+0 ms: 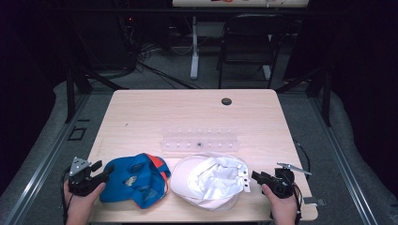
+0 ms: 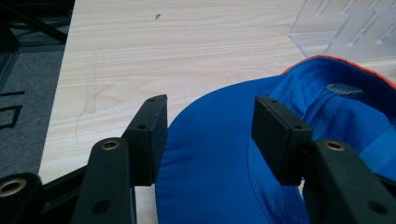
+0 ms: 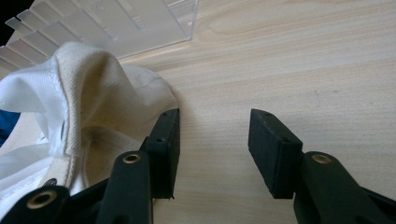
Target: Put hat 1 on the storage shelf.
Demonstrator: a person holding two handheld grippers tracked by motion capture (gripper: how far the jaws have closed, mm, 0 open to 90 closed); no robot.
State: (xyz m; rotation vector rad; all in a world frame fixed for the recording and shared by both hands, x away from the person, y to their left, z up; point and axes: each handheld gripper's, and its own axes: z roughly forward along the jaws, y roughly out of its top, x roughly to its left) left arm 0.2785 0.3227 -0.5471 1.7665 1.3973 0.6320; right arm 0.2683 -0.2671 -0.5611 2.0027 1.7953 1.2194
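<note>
Blue cap [image 1: 133,180] with an orange edge lies upside down at the near left of the bench [image 1: 155,117], and a white cap [image 1: 211,180] lies just beside it on the right, also hollow side up. A clear plastic rack [image 1: 199,139] sits behind both caps, toward the middle of the bench.

Left gripper [image 1: 101,172] rests at the blue cap's left end, jaws open, pointing right along the cap's long axis. Right gripper [image 1: 256,177] sits at the white cap's right end, jaws open, pointing left toward it. Each hand is nearest its own cap.

Seen from the left gripper view, the blue cap's brim [image 2: 210,154] lies between the open jaws and beneath them, not yet pinched. Seen from the right gripper view, bare bench lies between the jaws, and the white cap's rumpled edge [image 3: 88,107] sits against the outside of one jaw, so a sideways shift seems needed before closing.
</note>
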